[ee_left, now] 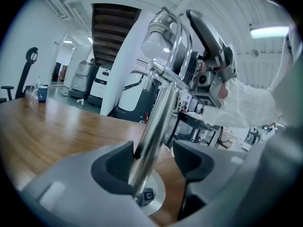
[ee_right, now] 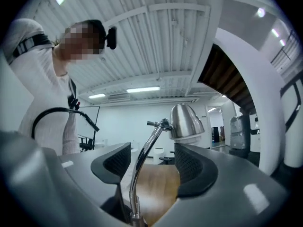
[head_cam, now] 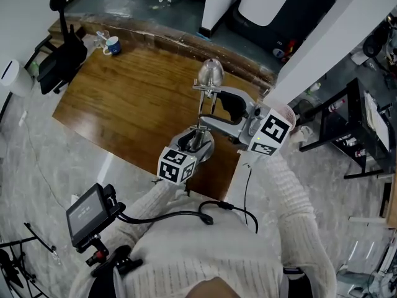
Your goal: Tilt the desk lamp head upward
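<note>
The desk lamp's polished chrome, bell-shaped head (head_cam: 209, 74) stood above and beyond both sets of fingers, its mouth facing down in the right gripper view (ee_right: 185, 121). In the left gripper view a frosted white bulb (ee_left: 154, 44) showed inside it. A slim, mirror-bright chrome stem (ee_left: 154, 126) curved down from a small knuckle joint to a flat round chrome base (ee_left: 150, 197) lying under the left fingers.

The left gripper (ee_left: 154, 160), grey plastic with a square-marker cube, had its jaws apart. The stem ran between them and leaned on the ribbed black rubber pad of one finger (ee_left: 111, 167), with a clear gap to the other pad. In the head view this gripper (head_cam: 197, 140) sat low, over the base.

The right gripper (ee_right: 152, 162) was also spread wide. The stem (ee_right: 142, 164) showed between its textured black fingers (ee_right: 113, 162) and touched neither pad. From above, that gripper (head_cam: 214, 107) reached in higher up the stem, just under the lamp head.

Everything stood on a smooth brown wooden desk (head_cam: 124, 104) with a glossy grain. Well beyond the fingers, at the far edge, sat a small blue and white mug (head_cam: 113, 45); its contents could not be made out. The person's arms wore white knitted sleeves (head_cam: 291, 197).
</note>
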A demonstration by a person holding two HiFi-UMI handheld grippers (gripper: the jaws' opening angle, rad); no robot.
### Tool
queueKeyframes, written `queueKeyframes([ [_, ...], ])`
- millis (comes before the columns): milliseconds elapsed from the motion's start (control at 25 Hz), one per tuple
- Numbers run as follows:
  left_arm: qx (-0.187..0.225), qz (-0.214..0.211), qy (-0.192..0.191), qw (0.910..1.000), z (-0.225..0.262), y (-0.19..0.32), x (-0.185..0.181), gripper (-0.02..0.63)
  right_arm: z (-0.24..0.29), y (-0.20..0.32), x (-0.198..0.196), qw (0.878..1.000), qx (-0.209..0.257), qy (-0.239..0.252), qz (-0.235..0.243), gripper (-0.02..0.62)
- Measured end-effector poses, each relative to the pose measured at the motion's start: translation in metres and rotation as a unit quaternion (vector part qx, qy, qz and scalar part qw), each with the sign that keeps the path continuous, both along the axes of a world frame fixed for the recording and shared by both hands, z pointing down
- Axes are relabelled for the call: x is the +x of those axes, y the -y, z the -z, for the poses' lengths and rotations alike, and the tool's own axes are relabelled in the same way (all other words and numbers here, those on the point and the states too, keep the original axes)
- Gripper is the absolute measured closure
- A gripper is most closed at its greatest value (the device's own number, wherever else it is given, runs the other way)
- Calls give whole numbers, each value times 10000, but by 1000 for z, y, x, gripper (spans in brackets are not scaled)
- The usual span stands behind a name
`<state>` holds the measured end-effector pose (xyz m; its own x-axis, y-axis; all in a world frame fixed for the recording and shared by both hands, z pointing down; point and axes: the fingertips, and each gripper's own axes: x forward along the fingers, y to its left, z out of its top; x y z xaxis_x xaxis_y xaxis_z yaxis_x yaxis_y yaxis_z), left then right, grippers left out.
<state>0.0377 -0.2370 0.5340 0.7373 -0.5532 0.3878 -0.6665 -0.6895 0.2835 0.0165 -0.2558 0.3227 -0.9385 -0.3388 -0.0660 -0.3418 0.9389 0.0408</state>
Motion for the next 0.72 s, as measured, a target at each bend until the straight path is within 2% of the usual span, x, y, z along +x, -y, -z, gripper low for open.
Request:
queueKeyframes([
  [160, 88, -141, -159, 9997, 14, -12, -5, 348, 4, -2, 29, 9954, -424, 698, -503, 310],
  [280, 159, -150, -307, 9993, 25, -24, -13, 350, 4, -12, 66, 9774, -742, 1554, -1224, 310],
  [360, 391, -76, -314, 9987, 32, -28, -19, 360, -5, -24, 86, 9623, -766, 1837, -1856, 340],
  [480, 657, 165, -420, 9968, 38, -34, -32, 445, -31, -47, 99, 9386, -824, 2072, -2631, 483],
  [600, 774, 411, -581, 9945, 40, -38, -42, 542, -59, -67, 92, 9256, -1049, 2169, -2919, 527],
  [720, 821, 485, -555, 9939, 39, -62, -43, 598, -78, -97, 82, 9077, -1532, 2684, -2837, 575],
])
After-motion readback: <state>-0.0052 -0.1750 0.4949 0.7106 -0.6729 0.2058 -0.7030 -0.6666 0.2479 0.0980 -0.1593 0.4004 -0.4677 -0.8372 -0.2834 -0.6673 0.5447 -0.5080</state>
